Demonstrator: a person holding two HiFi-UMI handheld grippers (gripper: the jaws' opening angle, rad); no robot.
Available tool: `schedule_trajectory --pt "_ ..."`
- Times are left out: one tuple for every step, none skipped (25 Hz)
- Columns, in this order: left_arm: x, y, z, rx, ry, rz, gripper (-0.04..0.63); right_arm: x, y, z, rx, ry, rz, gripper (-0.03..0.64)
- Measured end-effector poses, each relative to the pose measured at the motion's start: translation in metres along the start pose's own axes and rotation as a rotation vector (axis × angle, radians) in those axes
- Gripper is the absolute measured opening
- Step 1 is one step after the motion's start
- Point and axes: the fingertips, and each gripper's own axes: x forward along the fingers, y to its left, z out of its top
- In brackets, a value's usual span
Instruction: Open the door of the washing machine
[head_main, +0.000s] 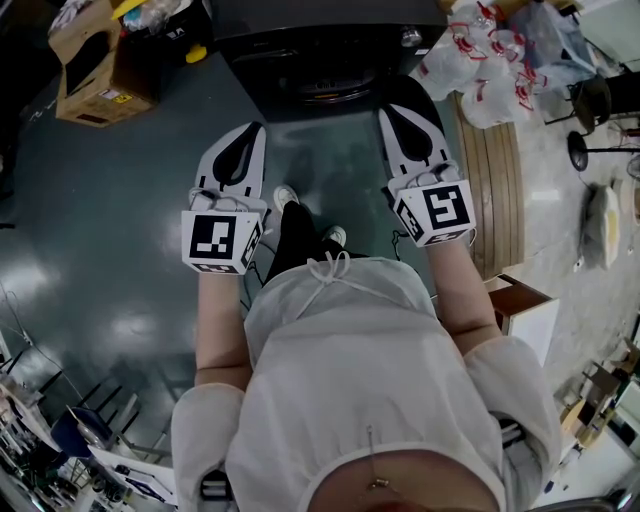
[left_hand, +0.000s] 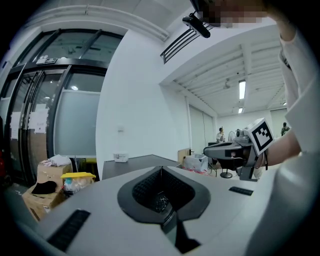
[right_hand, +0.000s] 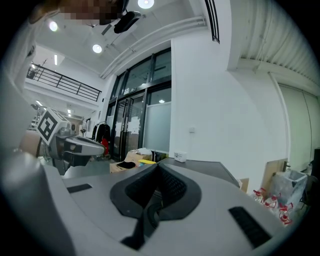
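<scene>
- Head view: the dark, box-shaped washing machine (head_main: 330, 45) stands at the top edge on the glossy dark green floor (head_main: 90, 200), and its round front door (head_main: 335, 90) faces the person and is not swung out
- The left claw (head_main: 254, 132), white with black inset pads, points at the machine from a little in front of it
- The right claw (head_main: 392, 110) is held beside it and comes close up to the machine's front corner
- Left gripper view: the left claw's jaws are pressed together with nothing between them
- Right gripper view: the right claw's jaws also meet and are empty
- A brown cardboard box (head_main: 95, 75) sits to the left of the machine, and white plastic bags with red print (head_main: 480, 65) lie to its right
</scene>
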Motion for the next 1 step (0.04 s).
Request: schedule_trajectory --pt "0.0004 -0.0003 0.0007 -0.001 -0.001 -0.002 0.023 0.0001 -0.0002 0.0006 -0.001 -0.003 0.000 0.002"
